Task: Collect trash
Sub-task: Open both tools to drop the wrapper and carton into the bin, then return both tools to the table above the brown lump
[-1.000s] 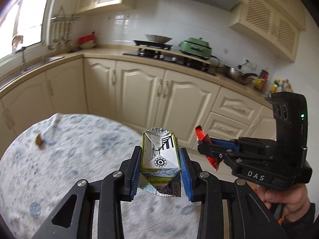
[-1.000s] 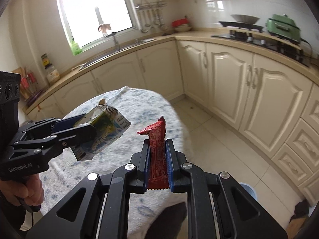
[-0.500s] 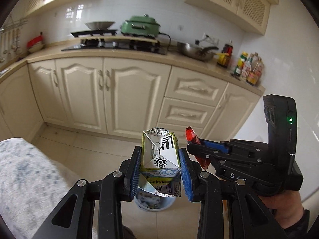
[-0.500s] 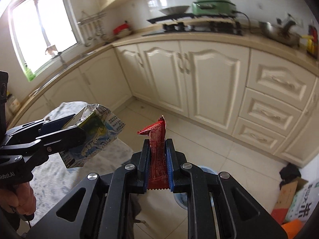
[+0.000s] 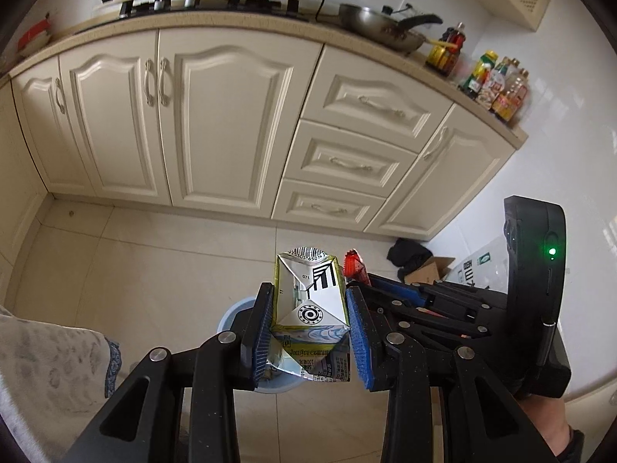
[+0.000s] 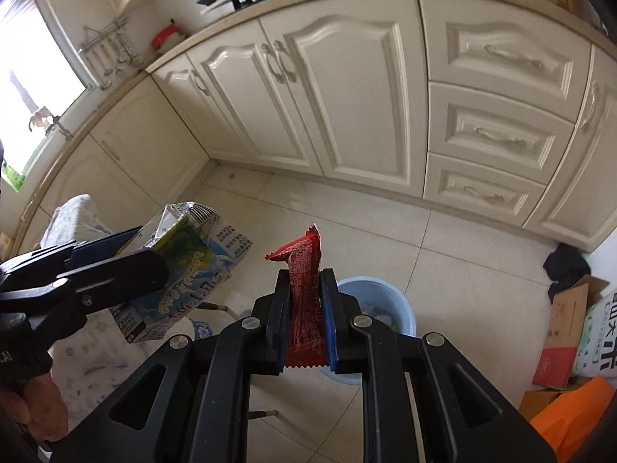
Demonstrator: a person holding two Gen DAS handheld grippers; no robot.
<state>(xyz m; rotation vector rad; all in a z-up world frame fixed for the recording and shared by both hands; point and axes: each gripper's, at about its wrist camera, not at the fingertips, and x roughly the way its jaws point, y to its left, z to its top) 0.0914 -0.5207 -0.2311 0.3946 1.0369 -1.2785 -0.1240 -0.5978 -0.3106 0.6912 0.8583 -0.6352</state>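
- Left wrist view: left gripper [image 5: 310,341] is clamped on a flattened drink carton [image 5: 310,310]. The blue pads press its two side faces, so the crushed end sticks out forward, clear of the fingers.
- The carton hangs over the pale blue bin [image 5: 235,314] on the floor tiles; the bin's rim shows just behind and below the jaws. Gripper is pitched down, presumably so the carton falls straight in when let go.
- Right gripper [image 5: 356,270] sits just beside it, with the red wrapper [image 5: 354,266] poking up past the carton's edge.
- Right wrist view: right gripper [image 6: 305,306] pinches the red wrapper [image 6: 304,289] flat between its pads, long axis along the fingers. The jaws are just starting to ease apart, though the wrapper is not loose yet.
- Blue bin [image 6: 389,293] lies right behind the fingertips, trash already inside. My read is that the drop is lined up.
- Left gripper [image 6: 127,270] holds the carton [image 6: 185,270] off to the side, above the cloth-covered table [image 6: 73,212] edge.
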